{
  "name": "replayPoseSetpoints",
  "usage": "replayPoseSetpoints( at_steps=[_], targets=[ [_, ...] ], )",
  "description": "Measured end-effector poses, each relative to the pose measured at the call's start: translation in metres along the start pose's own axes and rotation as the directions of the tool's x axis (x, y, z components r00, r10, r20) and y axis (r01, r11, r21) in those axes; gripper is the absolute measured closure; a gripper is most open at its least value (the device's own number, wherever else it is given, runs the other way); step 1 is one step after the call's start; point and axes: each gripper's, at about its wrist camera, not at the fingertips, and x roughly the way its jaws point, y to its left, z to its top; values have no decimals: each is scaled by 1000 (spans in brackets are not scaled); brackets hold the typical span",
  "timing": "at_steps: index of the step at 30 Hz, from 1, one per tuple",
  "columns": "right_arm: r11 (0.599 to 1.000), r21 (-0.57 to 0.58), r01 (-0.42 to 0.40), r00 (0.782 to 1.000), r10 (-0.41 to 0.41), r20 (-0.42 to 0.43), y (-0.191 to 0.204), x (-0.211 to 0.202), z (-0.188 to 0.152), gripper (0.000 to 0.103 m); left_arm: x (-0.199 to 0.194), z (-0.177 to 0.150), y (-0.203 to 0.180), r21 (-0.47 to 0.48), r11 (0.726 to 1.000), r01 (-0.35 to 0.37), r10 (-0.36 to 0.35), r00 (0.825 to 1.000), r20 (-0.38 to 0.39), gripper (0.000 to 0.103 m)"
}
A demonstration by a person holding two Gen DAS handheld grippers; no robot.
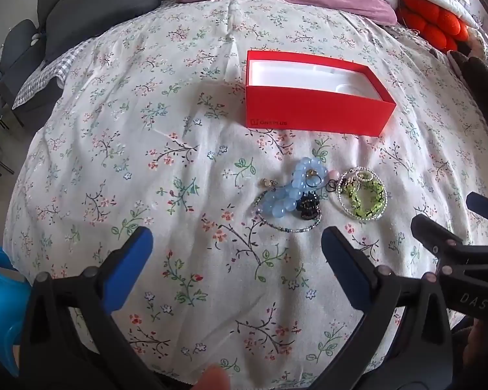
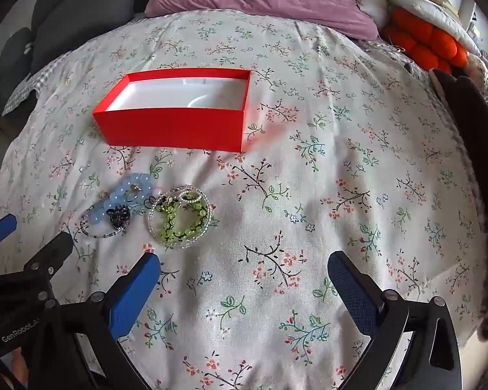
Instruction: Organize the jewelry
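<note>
A: On the bedspread [image 1: 146, 130], left wrist view: left gripper [image 1: 236, 250] wide open, empty. Jewelry pile [image 1: 322, 195] just before one red box [image 1: 315, 110], apart from it. Risk: tangled strands lifting together.

B: Right wrist view: right gripper [image 2: 244, 276] wide open, empty. One blue bead bracelet [image 2: 127, 195], one green bracelet [image 2: 179, 217]; small pieces uncountable.

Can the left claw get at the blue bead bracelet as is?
Probably yes. The left claw is open and empty, and the blue bead bracelet lies just ahead of it on the floral bedspread with nothing between. A black clip touches the bracelet, so it may get caught too.
</note>
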Motion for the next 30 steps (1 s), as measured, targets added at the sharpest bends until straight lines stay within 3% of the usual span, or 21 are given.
replayPoseSetpoints(
  at_steps=[30],
  targets=[
    [1000, -4, -2, 1000, 2, 0, 2, 1, 0, 0, -4, 2, 2, -2, 1000, 6, -6, 1000, 4, 0]
  ],
)
